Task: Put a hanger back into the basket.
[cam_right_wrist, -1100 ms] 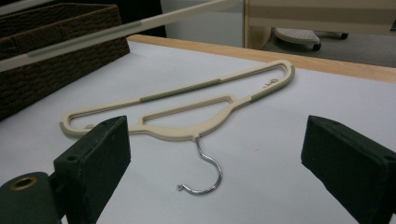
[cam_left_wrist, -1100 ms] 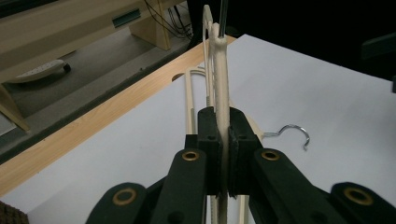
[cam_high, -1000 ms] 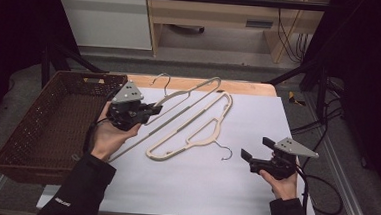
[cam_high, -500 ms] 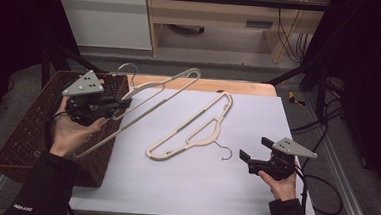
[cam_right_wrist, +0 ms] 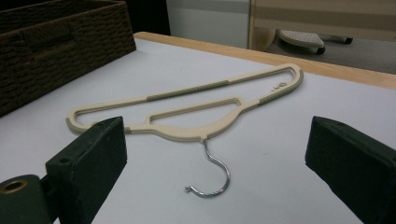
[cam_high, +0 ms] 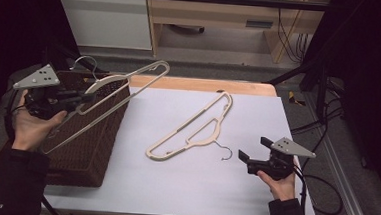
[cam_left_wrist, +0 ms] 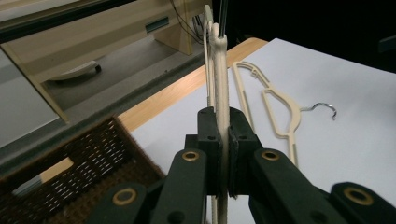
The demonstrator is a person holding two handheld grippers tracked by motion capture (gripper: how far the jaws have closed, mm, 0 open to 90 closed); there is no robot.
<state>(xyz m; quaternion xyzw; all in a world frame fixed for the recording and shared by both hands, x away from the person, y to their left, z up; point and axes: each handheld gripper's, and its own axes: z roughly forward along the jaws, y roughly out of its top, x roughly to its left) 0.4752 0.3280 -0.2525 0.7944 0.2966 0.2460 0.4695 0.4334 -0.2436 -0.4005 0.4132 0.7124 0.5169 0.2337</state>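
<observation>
My left gripper [cam_high: 82, 100] [cam_left_wrist: 223, 140] is shut on a cream plastic hanger [cam_high: 122, 91] [cam_left_wrist: 219, 65] and holds it in the air over the brown wicker basket [cam_high: 88, 151] [cam_left_wrist: 79, 186] at the table's left. A second cream hanger [cam_high: 192, 127] [cam_right_wrist: 196, 105] [cam_left_wrist: 275, 107] with a metal hook [cam_high: 224, 151] [cam_right_wrist: 212, 177] lies flat on the white sheet. My right gripper [cam_high: 248, 153] [cam_right_wrist: 215, 154] rests open near the front right, its jaws pointing at that hook from a short way off.
The white sheet [cam_high: 198, 188] covers a wooden table [cam_high: 205, 85] whose far edge shows bare. The basket [cam_right_wrist: 51, 42] stands at the left end. Cables [cam_high: 319, 185] trail off the right side. Dark frame bars run along the sides.
My left hand has carried its hanger from the middle of the sheet leftward and a little up, to above the basket. The right gripper and the lying hanger have stayed still.
</observation>
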